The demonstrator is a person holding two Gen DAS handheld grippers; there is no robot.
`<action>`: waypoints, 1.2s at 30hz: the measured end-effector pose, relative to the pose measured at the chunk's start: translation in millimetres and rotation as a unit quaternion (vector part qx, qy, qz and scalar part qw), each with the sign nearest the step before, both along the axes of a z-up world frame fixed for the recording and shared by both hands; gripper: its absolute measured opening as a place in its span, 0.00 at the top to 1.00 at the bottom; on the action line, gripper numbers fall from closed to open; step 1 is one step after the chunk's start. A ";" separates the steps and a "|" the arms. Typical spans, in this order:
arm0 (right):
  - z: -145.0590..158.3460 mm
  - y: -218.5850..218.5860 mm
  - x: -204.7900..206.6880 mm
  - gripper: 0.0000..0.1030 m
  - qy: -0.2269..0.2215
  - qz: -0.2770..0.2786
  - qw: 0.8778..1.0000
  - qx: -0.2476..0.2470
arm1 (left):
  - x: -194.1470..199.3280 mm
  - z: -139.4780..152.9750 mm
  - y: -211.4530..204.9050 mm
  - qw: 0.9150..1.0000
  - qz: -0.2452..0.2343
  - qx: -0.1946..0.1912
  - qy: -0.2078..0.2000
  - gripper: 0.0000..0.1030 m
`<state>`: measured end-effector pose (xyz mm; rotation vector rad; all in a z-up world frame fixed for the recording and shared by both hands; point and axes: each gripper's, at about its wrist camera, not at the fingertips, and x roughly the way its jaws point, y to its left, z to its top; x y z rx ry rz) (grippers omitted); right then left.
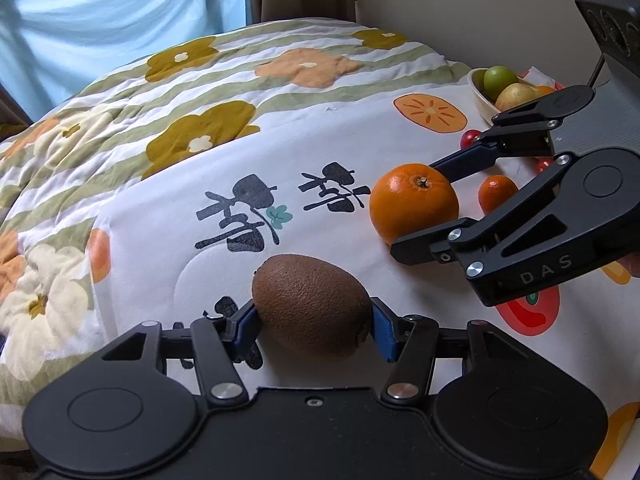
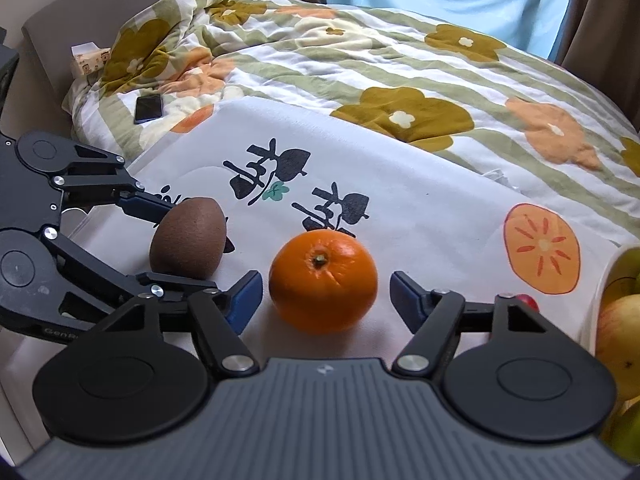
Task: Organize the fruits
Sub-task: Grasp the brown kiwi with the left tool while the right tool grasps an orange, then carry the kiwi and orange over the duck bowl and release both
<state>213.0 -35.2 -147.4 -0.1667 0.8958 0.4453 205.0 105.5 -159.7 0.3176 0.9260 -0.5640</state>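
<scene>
A brown kiwi (image 1: 312,304) lies on the white printed cloth (image 1: 168,216) on the bed. My left gripper (image 1: 314,318) is shut on it, a blue pad pressing on each side; the right wrist view shows the same grip (image 2: 186,248) on the kiwi (image 2: 188,236). To its right sits a large orange (image 2: 323,280), stem up. My right gripper (image 2: 324,300) straddles the orange with its jaws open, a narrow gap showing between each blue pad and the peel. In the left wrist view the right gripper (image 1: 416,208) reaches in from the right around the orange (image 1: 414,202).
A cream bowl (image 1: 478,94) at the far right holds green and yellow fruit. A small mandarin (image 1: 498,194) and a cherry tomato (image 1: 470,138) lie behind the right gripper. A phone (image 2: 149,108) and a tissue box (image 2: 88,58) rest by the bunched flowered quilt (image 2: 400,80).
</scene>
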 end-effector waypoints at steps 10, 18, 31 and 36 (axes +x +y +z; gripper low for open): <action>-0.4 0.4 -1.3 0.28 -0.004 0.005 1.000 -0.002 | -11.3 8.3 3.8 1.000 0.015 -0.001 -0.011 0.41; 16.9 -6.2 -15.1 0.28 -0.013 0.004 1.000 0.014 | -22.3 32.1 3.6 0.998 0.058 -0.016 -0.036 0.41; 60.9 -25.3 -51.9 0.28 -0.045 0.020 0.998 0.030 | -69.0 70.9 6.1 0.988 0.136 -0.014 -0.076 0.41; 74.4 -41.0 -70.6 0.28 -0.054 0.025 0.997 0.040 | -92.6 87.8 3.5 0.982 0.166 -0.011 -0.092 0.41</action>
